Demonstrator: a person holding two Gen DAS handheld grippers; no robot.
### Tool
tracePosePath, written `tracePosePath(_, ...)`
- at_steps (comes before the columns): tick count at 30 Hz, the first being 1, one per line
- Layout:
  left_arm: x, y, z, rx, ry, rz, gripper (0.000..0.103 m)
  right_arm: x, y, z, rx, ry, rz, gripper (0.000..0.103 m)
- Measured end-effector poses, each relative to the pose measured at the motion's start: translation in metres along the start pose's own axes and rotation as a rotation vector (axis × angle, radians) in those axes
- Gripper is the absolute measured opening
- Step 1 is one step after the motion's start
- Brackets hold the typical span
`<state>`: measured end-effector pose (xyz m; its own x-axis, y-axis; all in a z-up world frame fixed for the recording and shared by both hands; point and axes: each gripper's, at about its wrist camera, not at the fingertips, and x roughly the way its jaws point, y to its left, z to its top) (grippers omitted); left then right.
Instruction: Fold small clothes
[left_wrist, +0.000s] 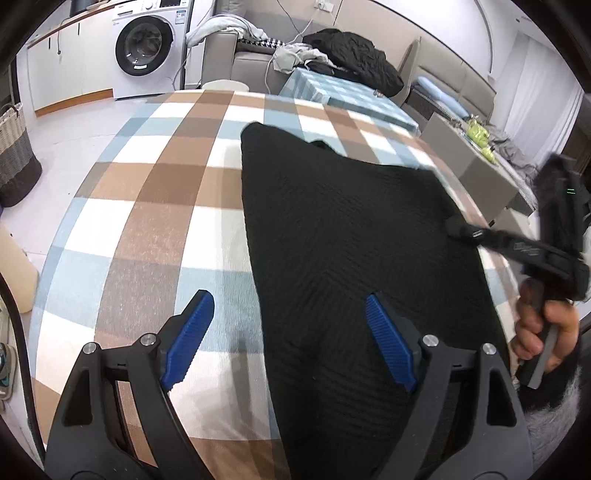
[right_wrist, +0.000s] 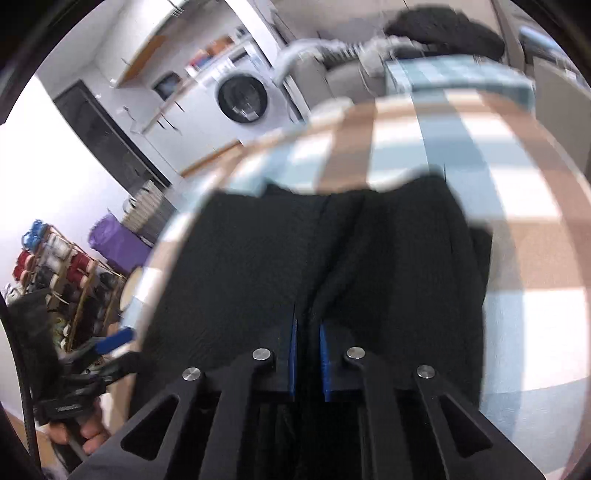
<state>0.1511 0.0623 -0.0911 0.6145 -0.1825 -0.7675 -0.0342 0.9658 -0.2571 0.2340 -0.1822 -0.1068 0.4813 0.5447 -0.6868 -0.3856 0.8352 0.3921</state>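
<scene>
A black knit garment (left_wrist: 343, 236) lies spread on the checked tablecloth (left_wrist: 155, 192). My left gripper (left_wrist: 288, 310) is open and empty, low over the garment's near left edge, one blue pad over the cloth and one over the garment. My right gripper (right_wrist: 306, 332) is shut on a fold of the black garment (right_wrist: 258, 251) at its near edge. In the left wrist view the right gripper (left_wrist: 458, 229) reaches in from the right at the garment's right edge. The left gripper (right_wrist: 114, 339) shows at the lower left of the right wrist view.
A second table with a blue checked cloth (left_wrist: 332, 92) stands behind. A sofa with a dark coat (left_wrist: 354, 55) and light clothes is beyond it. A washing machine (left_wrist: 147, 48) is at the back left. A woven basket (left_wrist: 14, 155) stands on the floor left.
</scene>
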Motion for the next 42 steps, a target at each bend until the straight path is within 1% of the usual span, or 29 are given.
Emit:
tracePosePath(1, -0.001, 0.000, 0.002, 0.001, -0.002, -0.007, 0.082, -0.015, 0.006, 0.005, -0.018, -0.042, -0.009, 0.008)
tracePosePath(2, -0.002, 0.000, 0.004, 0.004, -0.006, -0.009, 0.082, -0.023, 0.008, 0.007, -0.021, -0.057, -0.023, 0.008)
tracePosePath(4, -0.002, -0.001, 0.006, 0.013, -0.013, -0.011, 0.082, -0.041, 0.004, 0.014, -0.013, -0.091, -0.092, 0.008)
tracePosePath(6, 0.005, -0.001, 0.006, 0.012, 0.000, -0.004, 0.082, -0.039, -0.009, 0.016, 0.002, -0.068, -0.142, 0.009)
tracePosePath(7, 0.008, -0.002, 0.006, 0.006, 0.010, -0.002, 0.082, -0.032, -0.018, 0.014, 0.027, -0.037, -0.156, 0.009)
tracePosePath(8, 0.011, -0.002, 0.005, 0.005, 0.018, -0.006, 0.082, -0.018, -0.031, 0.011, 0.060, 0.031, -0.178, 0.010)
tracePosePath(10, 0.015, -0.004, 0.002, 0.006, 0.030, -0.001, 0.082, -0.009, -0.044, 0.002, 0.078, 0.078, -0.190, 0.015)
tracePosePath(11, 0.016, -0.006, 0.001, 0.009, 0.036, -0.002, 0.082, -0.012, -0.050, -0.002, 0.100, 0.076, -0.161, 0.021)
tracePosePath(12, 0.017, -0.007, -0.001, 0.015, 0.041, -0.008, 0.082, -0.019, -0.054, -0.009, 0.115, 0.070, -0.105, 0.039)
tracePosePath(13, 0.017, -0.009, -0.003, 0.020, 0.043, -0.007, 0.082, -0.025, -0.058, -0.016, 0.119, 0.076, -0.054, 0.047)
tracePosePath(14, 0.016, -0.010, -0.004, 0.021, 0.043, -0.006, 0.082, -0.031, -0.059, -0.023, 0.114, 0.082, -0.020, 0.049)
tracePosePath(16, 0.016, -0.013, -0.007, 0.022, 0.049, -0.012, 0.082, -0.046, -0.053, -0.043, 0.066, 0.104, 0.024, 0.049)
tracePosePath(18, 0.015, -0.014, -0.011, 0.020, 0.056, -0.003, 0.082, -0.060, -0.050, -0.068, 0.064, 0.115, 0.069, 0.049)
tracePosePath(20, 0.014, -0.017, -0.017, 0.025, 0.062, -0.003, 0.082, -0.070, -0.045, -0.086, 0.061, 0.105, 0.081, 0.048)
tracePosePath(22, 0.012, -0.018, -0.022, 0.024, 0.064, -0.004, 0.082, -0.074, -0.035, -0.097, 0.036, 0.082, 0.042, 0.039)
tracePosePath(23, 0.012, -0.018, -0.023, 0.023, 0.065, -0.004, 0.082, -0.076, -0.033, -0.100, 0.038, 0.065, 0.026, 0.030)
tracePosePath(24, 0.011, -0.018, -0.025, 0.017, 0.063, -0.003, 0.082, -0.075, -0.034, -0.099, 0.052, 0.057, 0.024, 0.017)
tracePosePath(25, 0.010, -0.018, -0.026, 0.013, 0.065, -0.005, 0.082, -0.074, -0.034, -0.095, 0.058, 0.047, 0.030, 0.015)
tracePosePath(26, 0.009, -0.018, -0.028, 0.013, 0.067, -0.006, 0.082, -0.082, -0.027, -0.095, 0.047, 0.007, 0.026, 0.014)
tracePosePath(29, 0.004, -0.020, -0.032, 0.024, 0.071, 0.007, 0.082, -0.093, -0.018, -0.097, 0.050, -0.019, -0.015, 0.014)
tracePosePath(30, 0.002, -0.021, -0.033, 0.030, 0.072, 0.005, 0.082, -0.090, -0.018, -0.099, 0.056, -0.009, -0.064, 0.015)
tracePosePath(31, 0.000, -0.022, -0.035, 0.039, 0.073, 0.002, 0.082, -0.082, -0.018, -0.103, 0.042, 0.027, -0.111, 0.015)
tracePosePath(32, -0.002, -0.024, -0.037, 0.048, 0.075, 0.003, 0.082, -0.080, -0.020, -0.105, 0.041, 0.043, -0.130, 0.020)
tracePosePath(33, -0.004, -0.027, -0.038, 0.059, 0.073, 0.009, 0.082, -0.077, -0.023, -0.108, 0.054, 0.052, -0.140, 0.020)
tracePosePath(34, -0.008, -0.029, -0.039, 0.073, 0.070, 0.005, 0.082, -0.079, -0.027, -0.108, 0.068, 0.048, -0.127, 0.021)
tracePosePath(35, -0.012, -0.034, -0.040, 0.096, 0.064, -0.008, 0.082, -0.083, -0.028, -0.109, 0.075, 0.040, -0.117, 0.026)
tracePosePath(36, -0.017, -0.042, -0.042, 0.126, 0.054, -0.027, 0.082, -0.088, -0.028, -0.109, 0.073, 0.030, -0.117, 0.029)
tracePosePath(39, -0.024, -0.066, -0.048, 0.208, 0.054, -0.076, 0.082, -0.098, -0.024, -0.111, 0.039, 0.013, -0.102, 0.034)
tracePosePath(42, -0.020, -0.092, -0.061, 0.289, 0.086, -0.153, 0.082, -0.096, -0.024, -0.118, 0.003, 0.037, -0.094, 0.034)
